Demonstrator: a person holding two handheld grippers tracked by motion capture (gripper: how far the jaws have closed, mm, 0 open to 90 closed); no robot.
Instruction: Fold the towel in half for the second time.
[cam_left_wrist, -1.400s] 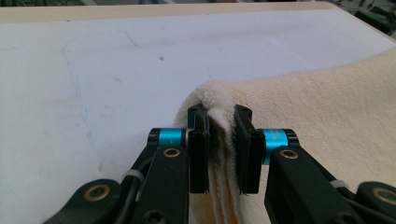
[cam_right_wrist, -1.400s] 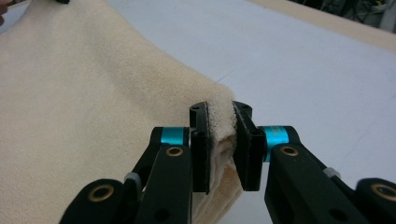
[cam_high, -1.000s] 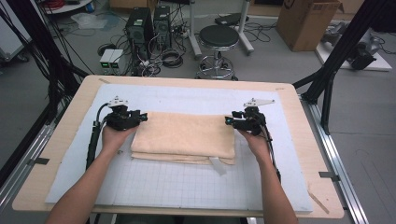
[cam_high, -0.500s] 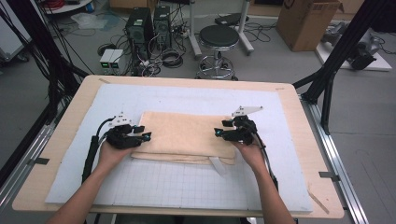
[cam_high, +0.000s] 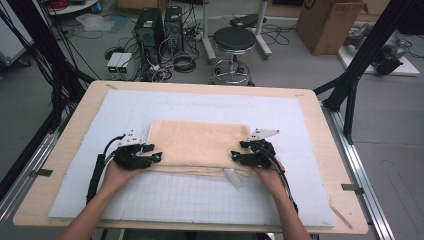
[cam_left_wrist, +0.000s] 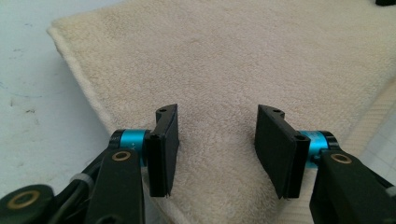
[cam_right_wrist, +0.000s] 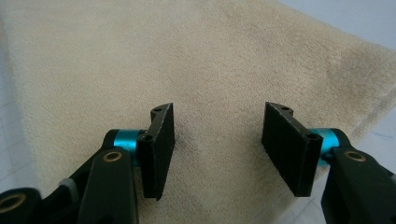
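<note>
- Two handheld grippers are working at a folded beige towel (cam_high: 200, 145), which is lying on a pale gridded mat (cam_high: 200, 200) covering the wooden table (cam_high: 340, 150).
- Towel position: it is sitting about midway between the mat's left and right edges, slightly nearer the far edge than the near edge. Its long sides are running parallel to the near edge of the table.
- Lower layers of the towel are showing along its near side, and a white label (cam_high: 232, 177) is sticking out from under it toward the mat's near edge.
- Left gripper (cam_high: 150, 159): it is resting at the towel's near left corner, pointing across the towel toward the right. In the left gripper view the left gripper (cam_left_wrist: 217, 140) is standing released, its jaws spread apart over the terry surface and pinching nothing. The jaws have just been opening.
- Right gripper (cam_high: 239, 159): it is resting at the towel's near right corner, pointing toward the left. In the right gripper view the right gripper (cam_right_wrist: 217, 140) is likewise released, jaws apart above the cloth with only flat towel between them. These jaws have also just been opening.
- Both hands are gripping the tool bodies, with forearms entering over the table's near edge.
</note>
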